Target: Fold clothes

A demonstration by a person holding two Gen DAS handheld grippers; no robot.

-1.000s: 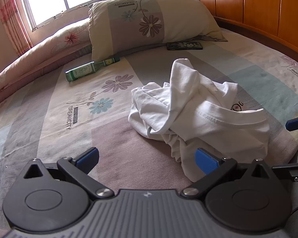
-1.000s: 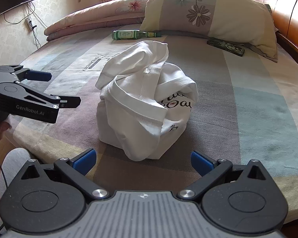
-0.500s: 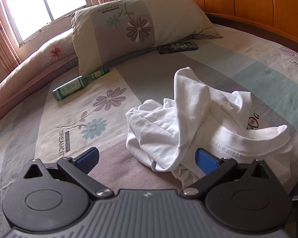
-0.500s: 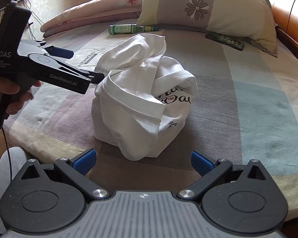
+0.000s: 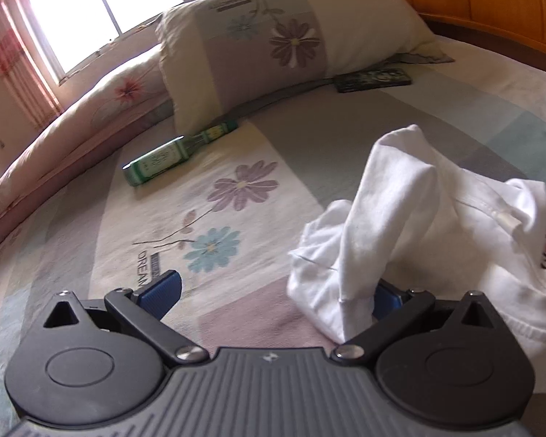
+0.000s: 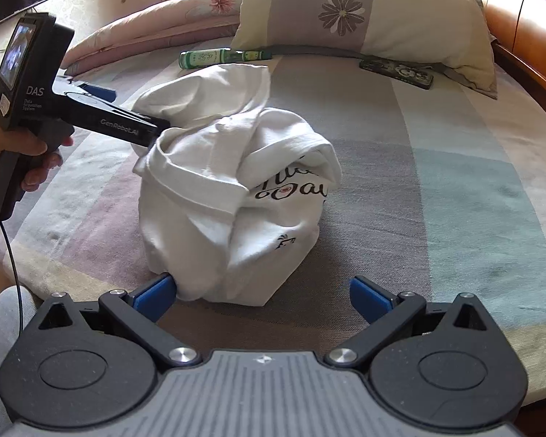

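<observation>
The left tool (image 5: 273,293) stands wide open at the bottom of the left wrist view, its left blue pad over bare bedcover and its right pad half hidden behind a hanging fold of the crumpled white cotton T-shirt with black lettering (image 5: 411,225). No cloth lies between the pads, so it holds nothing; it looks placed to close on that loose edge. In the right wrist view the same tool (image 6: 153,133) comes in from the left of the frame, its tip touching the upper left of the heap, with the person's hand (image 6: 25,153) on its grip.

The right tool (image 6: 262,295) is equally wide and empty at the bottom of its frame, its left pad just touching the foot of the shirt (image 6: 236,196), its right pad well clear. Two tools at opposite sides suggest the shirt is to be pulled apart and spread flat before any fold.

The shirt sits bunched in the middle of the round bed with a pastel striped floral cover (image 6: 436,182). Behind it, counted: one large flowered pillow (image 6: 364,11), one green glass bottle lying on its side (image 6: 214,58), one dark patterned flat case (image 6: 396,71) beside the pillow, and one rolled pink quilt (image 6: 156,25) at the upper left.
</observation>
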